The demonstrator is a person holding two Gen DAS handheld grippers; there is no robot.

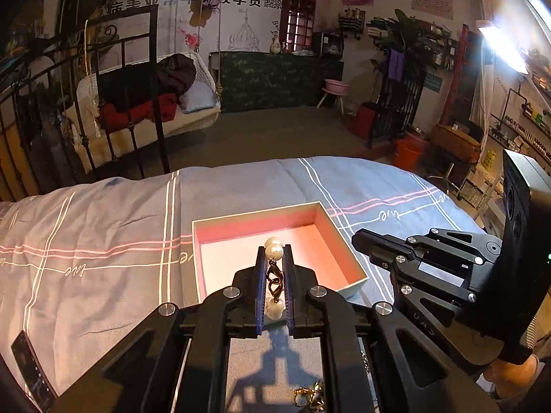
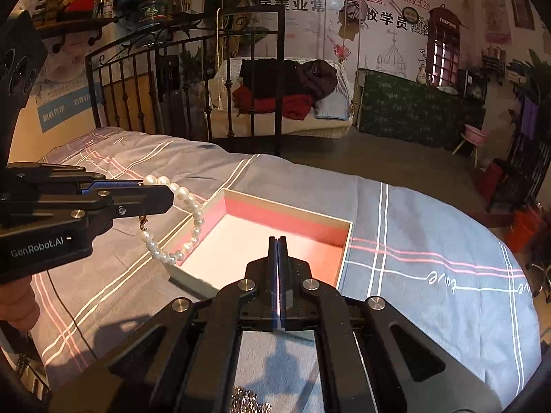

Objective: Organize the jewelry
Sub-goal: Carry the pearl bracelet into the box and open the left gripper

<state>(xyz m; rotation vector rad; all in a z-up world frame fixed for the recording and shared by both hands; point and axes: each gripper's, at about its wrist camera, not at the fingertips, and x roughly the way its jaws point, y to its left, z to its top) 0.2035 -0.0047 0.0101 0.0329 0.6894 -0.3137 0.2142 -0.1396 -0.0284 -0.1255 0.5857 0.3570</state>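
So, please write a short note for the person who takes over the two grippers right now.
Left gripper: shut on the pearl bracelet, near its clasp; the loop hangs over the near left corner of the open pink-lined box.
Right gripper: shut, holds nothing, beside the box.
Done: bracelet lifted off the bedspread.
Left: lower it into the box, release. Gold jewelry lies on the bedspread below the left gripper.

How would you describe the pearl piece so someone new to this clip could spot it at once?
Start at the bed with the grey-blue striped cover; on it sits an open box with a pink lining. The left gripper is shut on the pearl bracelet, which hangs in a loop over the box's near corner. It is the only string of white round beads, with a dark clasp.
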